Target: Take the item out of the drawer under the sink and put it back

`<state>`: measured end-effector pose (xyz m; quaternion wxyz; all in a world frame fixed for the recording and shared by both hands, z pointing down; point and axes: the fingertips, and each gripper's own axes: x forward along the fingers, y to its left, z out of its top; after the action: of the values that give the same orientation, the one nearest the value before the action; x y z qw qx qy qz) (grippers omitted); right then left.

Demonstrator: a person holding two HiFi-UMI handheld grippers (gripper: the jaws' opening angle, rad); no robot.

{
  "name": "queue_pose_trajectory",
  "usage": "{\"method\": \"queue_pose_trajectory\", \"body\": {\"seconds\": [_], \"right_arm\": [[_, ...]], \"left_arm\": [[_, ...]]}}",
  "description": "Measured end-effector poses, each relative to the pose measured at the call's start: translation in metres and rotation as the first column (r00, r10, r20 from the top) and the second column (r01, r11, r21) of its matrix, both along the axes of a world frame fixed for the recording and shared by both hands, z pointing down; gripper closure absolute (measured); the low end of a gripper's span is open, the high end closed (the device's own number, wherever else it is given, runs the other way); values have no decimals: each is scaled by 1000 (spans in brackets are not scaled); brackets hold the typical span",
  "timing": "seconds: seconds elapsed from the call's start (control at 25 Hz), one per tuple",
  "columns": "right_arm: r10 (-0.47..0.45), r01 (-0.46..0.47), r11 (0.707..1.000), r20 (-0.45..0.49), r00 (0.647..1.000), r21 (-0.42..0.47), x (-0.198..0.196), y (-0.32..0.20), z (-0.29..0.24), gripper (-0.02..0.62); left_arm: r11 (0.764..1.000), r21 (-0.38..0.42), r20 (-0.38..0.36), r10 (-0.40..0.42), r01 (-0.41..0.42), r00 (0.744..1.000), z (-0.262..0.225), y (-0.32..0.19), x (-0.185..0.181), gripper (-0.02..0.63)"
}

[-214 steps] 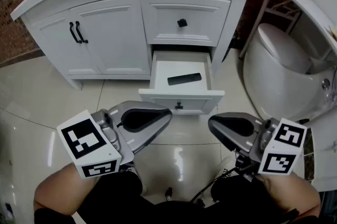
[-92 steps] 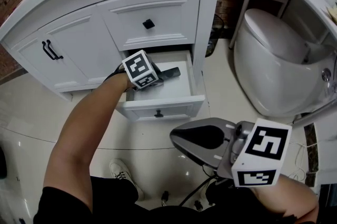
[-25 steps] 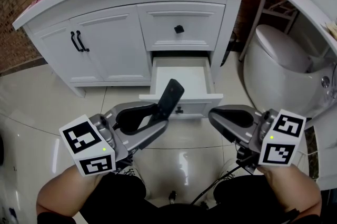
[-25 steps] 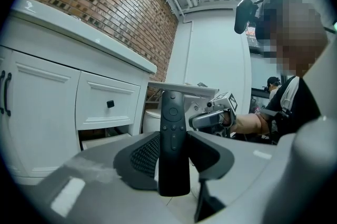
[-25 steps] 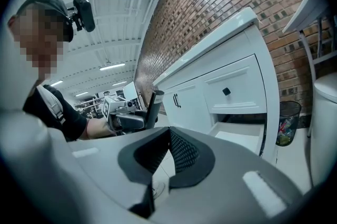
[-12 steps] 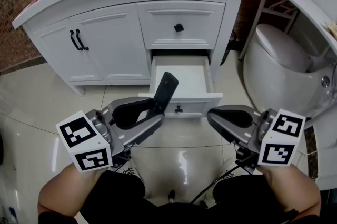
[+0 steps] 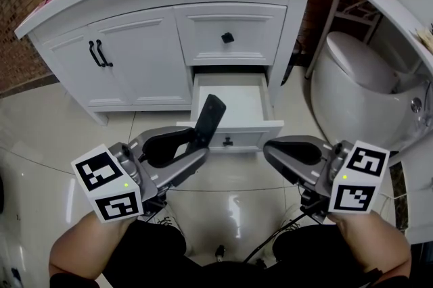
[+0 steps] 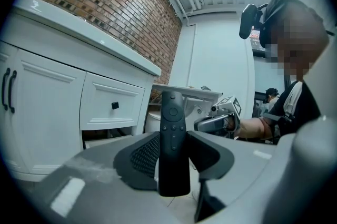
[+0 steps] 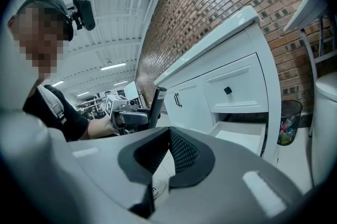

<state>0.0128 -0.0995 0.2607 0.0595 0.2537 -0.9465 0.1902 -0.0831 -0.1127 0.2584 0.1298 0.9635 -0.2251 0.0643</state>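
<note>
Remote [image 8: 174,139], blk, button marks too small to read, stands upright clamped in L tongs [image 7: 201,145] just in front of open white drawer [image 7: 252,134]; R tongs [image 7: 268,147] closed together, empty.

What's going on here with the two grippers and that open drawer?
A person holds a gripper in each hand in front of a white vanity cabinet. The left gripper is shut on a black remote control and holds it upright, just short of the open lower drawer. The right gripper is shut with nothing in it and hangs alongside. The remote control is out of the drawer and not yet put back.
</note>
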Motion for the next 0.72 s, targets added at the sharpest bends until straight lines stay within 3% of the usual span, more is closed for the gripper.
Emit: {"method": "queue_pose_trajectory", "body": {"seconds": [0.36,0.72], "right_arm": [[-6,6,1000,3,1000,0,-2,0,-1,588],[-1,1,1000,17,1000,-1,-2,0,-3,588]], "left_arm": [[1000,18,23,-23,22,999,-1,-4,-1,439],[984,174,98,-60,42,993,-34,-21,2,439]]}}
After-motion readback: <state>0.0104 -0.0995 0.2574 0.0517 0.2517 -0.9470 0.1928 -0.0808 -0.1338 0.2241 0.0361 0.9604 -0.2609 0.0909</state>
